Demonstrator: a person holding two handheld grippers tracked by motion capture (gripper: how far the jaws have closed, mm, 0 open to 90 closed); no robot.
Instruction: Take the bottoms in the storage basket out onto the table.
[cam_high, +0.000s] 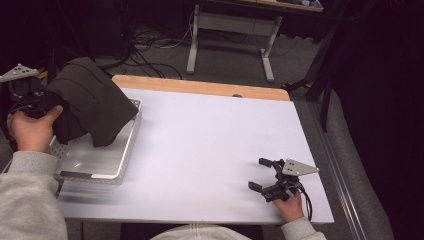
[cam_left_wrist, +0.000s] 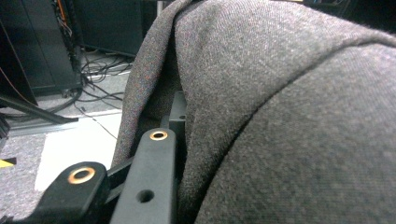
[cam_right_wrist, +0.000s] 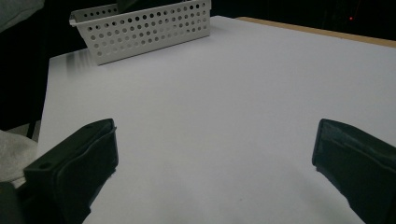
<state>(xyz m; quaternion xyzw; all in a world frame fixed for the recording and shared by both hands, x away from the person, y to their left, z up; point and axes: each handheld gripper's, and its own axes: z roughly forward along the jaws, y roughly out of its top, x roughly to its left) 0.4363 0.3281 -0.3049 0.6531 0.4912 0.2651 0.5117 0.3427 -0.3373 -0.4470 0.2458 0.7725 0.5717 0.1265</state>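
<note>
A dark grey cloth (cam_high: 92, 102) hangs bunched above the left end of a white perforated basket (cam_high: 107, 167) at the table's left side. My left gripper (cam_high: 25, 87) holds it up from the left, and its fingertips are buried in the folds. In the left gripper view the cloth (cam_left_wrist: 280, 116) drapes over the jaws, which are shut on it, with one black jaw arm showing at the bottom left. My right gripper (cam_high: 259, 174) rests low near the table's front right, open, with nothing but bare white tabletop between its jaws (cam_right_wrist: 215, 154).
The white table top (cam_high: 215, 135) has a wooden strip along its far edge (cam_high: 200, 87). The basket (cam_right_wrist: 140, 28) stands far off in the right gripper view. Behind the table are a desk frame (cam_high: 230, 30) and floor cables (cam_high: 150, 40); a dark curtain (cam_high: 380, 100) hangs at right.
</note>
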